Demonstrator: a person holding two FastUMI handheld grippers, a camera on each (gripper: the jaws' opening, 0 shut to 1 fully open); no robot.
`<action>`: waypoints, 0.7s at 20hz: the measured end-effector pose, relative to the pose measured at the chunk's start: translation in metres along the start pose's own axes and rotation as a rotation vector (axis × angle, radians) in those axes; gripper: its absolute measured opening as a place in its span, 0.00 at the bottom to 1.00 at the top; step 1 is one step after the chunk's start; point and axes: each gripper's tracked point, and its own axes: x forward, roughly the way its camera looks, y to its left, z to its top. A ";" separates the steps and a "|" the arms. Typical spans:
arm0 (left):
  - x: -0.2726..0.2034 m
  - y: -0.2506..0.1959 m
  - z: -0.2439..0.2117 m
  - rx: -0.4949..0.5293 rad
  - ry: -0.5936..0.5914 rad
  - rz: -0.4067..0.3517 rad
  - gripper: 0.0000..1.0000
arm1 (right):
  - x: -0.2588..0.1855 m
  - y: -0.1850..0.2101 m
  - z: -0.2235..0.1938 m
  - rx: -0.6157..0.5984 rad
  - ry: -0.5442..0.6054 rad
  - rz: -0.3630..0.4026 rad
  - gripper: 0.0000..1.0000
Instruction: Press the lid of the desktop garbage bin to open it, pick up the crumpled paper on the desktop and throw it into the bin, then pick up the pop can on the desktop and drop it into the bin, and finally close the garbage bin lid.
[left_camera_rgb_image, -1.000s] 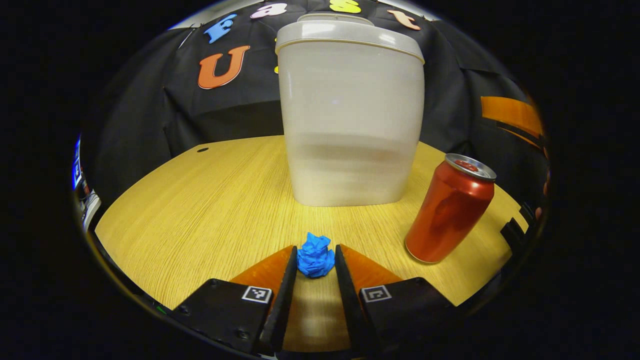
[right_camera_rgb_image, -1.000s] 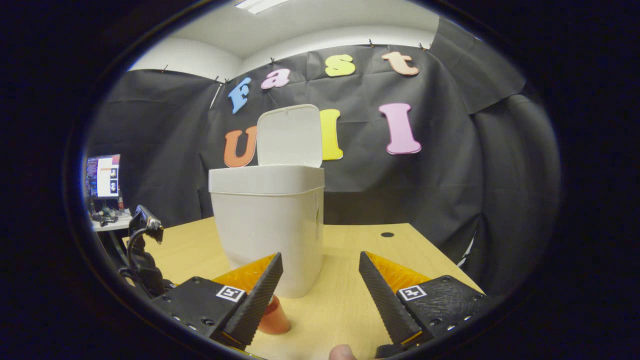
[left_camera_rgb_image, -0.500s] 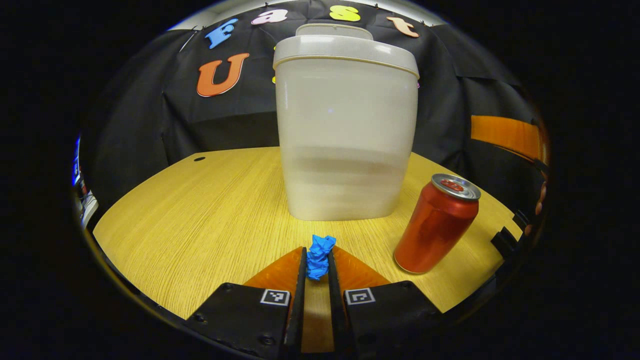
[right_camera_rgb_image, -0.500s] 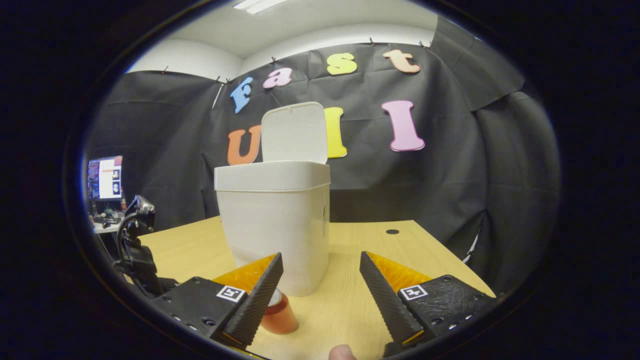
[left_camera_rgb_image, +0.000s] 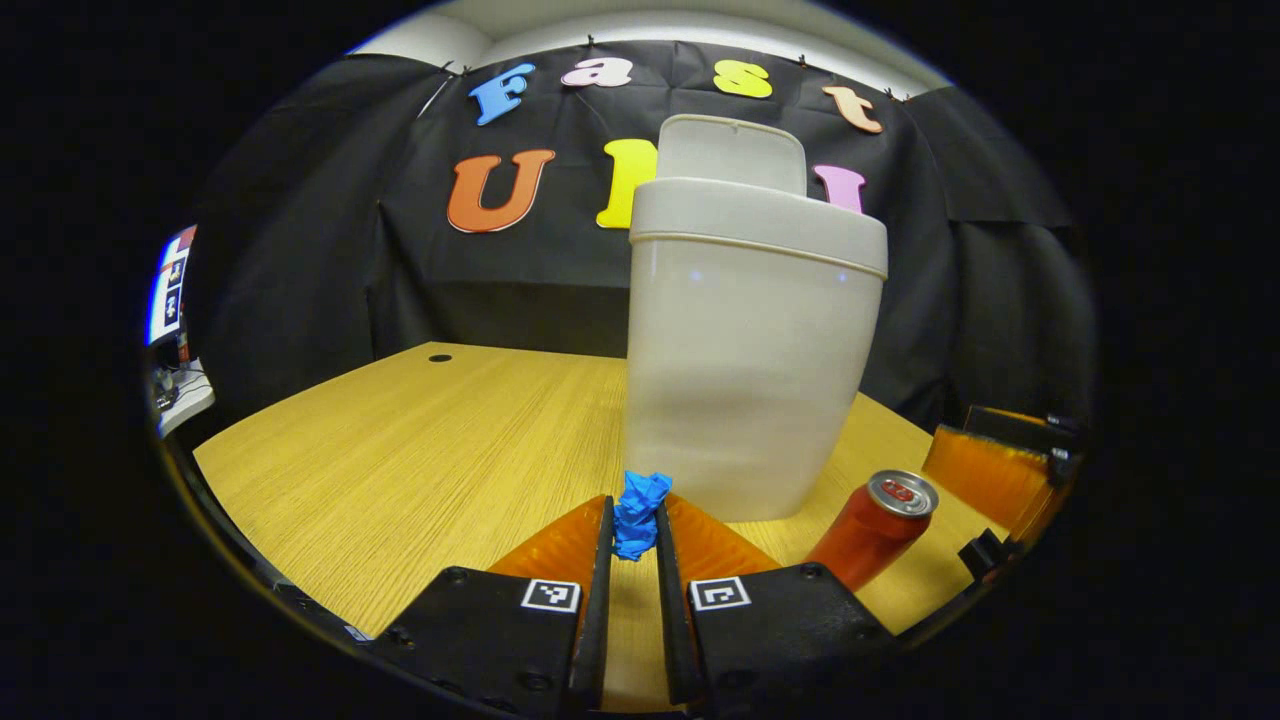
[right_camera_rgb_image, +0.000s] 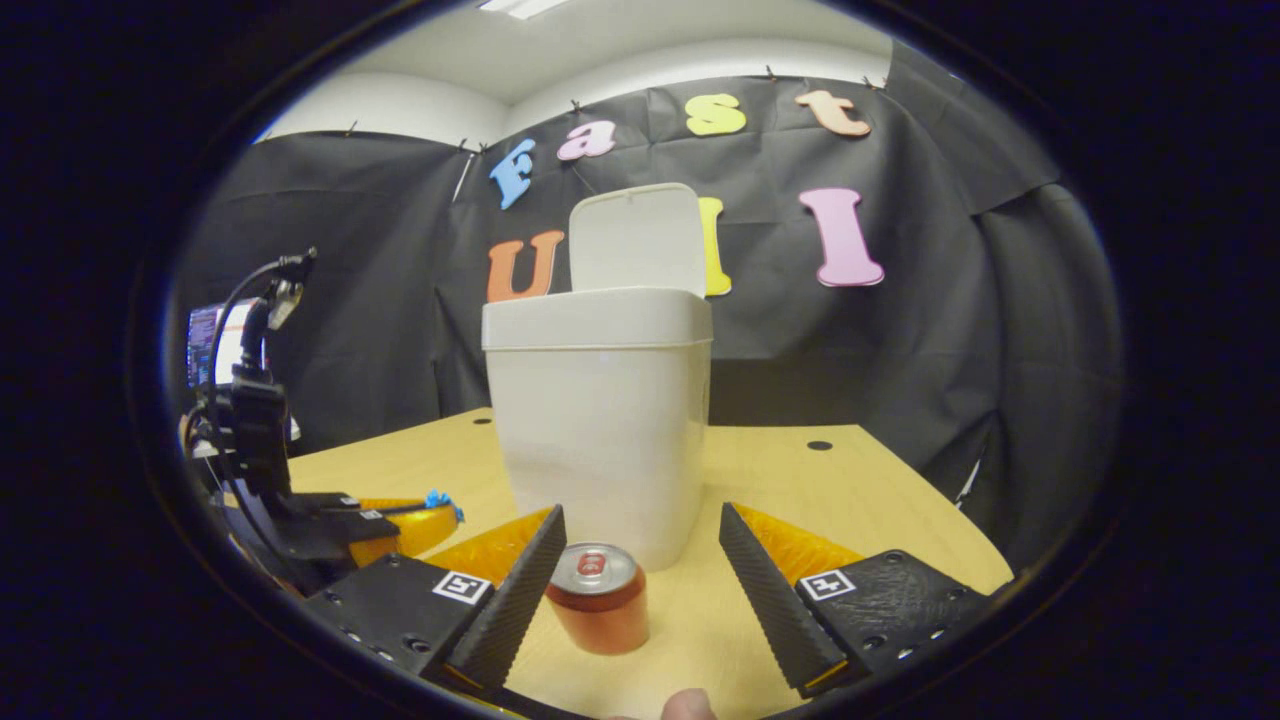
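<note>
The white garbage bin (left_camera_rgb_image: 750, 360) (right_camera_rgb_image: 600, 420) stands on the wooden desk with its lid (left_camera_rgb_image: 730, 152) (right_camera_rgb_image: 637, 237) tipped up open. My left gripper (left_camera_rgb_image: 632, 520) is shut on the blue crumpled paper (left_camera_rgb_image: 637, 512), held above the desk in front of the bin. In the right gripper view the left gripper (right_camera_rgb_image: 400, 520) shows at the left with the blue paper (right_camera_rgb_image: 438, 499) at its tips. The red pop can (left_camera_rgb_image: 870, 528) (right_camera_rgb_image: 600, 597) stands upright on the desk before the bin. My right gripper (right_camera_rgb_image: 640, 555) is open, raised above and behind the can.
The wooden desk (left_camera_rgb_image: 420, 450) (right_camera_rgb_image: 850, 490) has a cable hole (left_camera_rgb_image: 439, 357) (right_camera_rgb_image: 819, 445) toward its back. A screen (right_camera_rgb_image: 215, 345) and clutter sit beyond the desk's left edge. The right gripper (left_camera_rgb_image: 1000, 470) shows at the far right of the left gripper view.
The left gripper closed on the blue paper and lifted it off the desk, swinging left of the bin. The right gripper rose, bringing the whole can into its view.
</note>
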 end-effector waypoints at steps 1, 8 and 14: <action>-0.003 0.001 0.008 -0.010 -0.023 0.003 0.26 | 0.000 0.004 -0.003 -0.002 0.007 0.006 0.96; -0.018 -0.002 0.051 -0.010 -0.145 -0.008 0.26 | 0.007 0.017 -0.034 -0.042 0.070 0.009 0.96; -0.025 -0.003 0.074 0.016 -0.202 -0.019 0.26 | 0.017 0.017 -0.067 -0.038 0.148 -0.008 0.96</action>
